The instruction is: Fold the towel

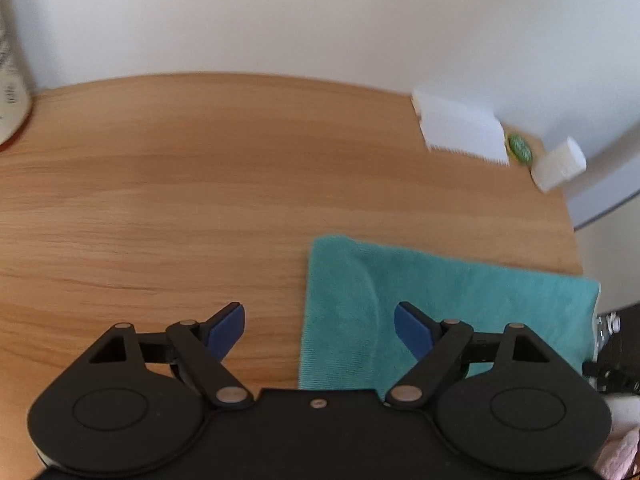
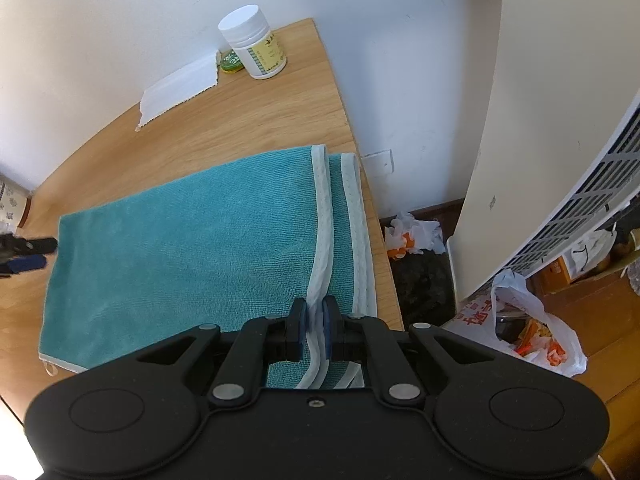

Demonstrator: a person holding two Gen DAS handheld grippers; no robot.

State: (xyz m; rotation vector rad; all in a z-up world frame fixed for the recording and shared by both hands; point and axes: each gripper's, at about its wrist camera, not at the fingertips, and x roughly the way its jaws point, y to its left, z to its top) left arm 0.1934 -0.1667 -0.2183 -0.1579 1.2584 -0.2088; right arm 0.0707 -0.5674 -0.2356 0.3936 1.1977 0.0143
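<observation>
Right gripper point(image 2: 315, 322) clamping towel point(image 2: 180, 248) hem

Both tongs share one build: the left tongs point(image 1: 319, 330) and right tongs point(image 2: 314, 322) have matte black bodies with two round embossed discs, angled linkage arms on silver rivets (one small centre screw), and dark blue fingertip pads point(image 1: 228, 330).
</observation>
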